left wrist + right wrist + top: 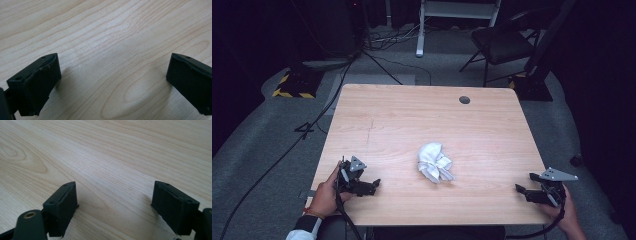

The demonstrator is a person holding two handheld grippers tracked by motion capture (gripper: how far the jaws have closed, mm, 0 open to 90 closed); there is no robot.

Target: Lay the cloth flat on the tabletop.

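A crumpled white cloth (434, 162) lies near the middle of the wooden table (412, 120), slightly toward the front. My left gripper (373, 185) rests low at the front left, held by a hand, and points right toward the cloth from some distance. In the left gripper view its jaws stand wide apart over bare wood, left gripper (113, 80) open with nothing between. My right gripper (520, 191) sits at the front right corner and points left. Its jaws are likewise spread over bare wood, right gripper (113, 206) open and holding nothing.
A round cable hole (464, 100) sits near the table's far edge. Beyond the table stand a black chair (502, 45), a white frame leg (419, 30) and cables (312, 125) on the grey floor. A yellow-black striped base (294, 87) is at the far left.
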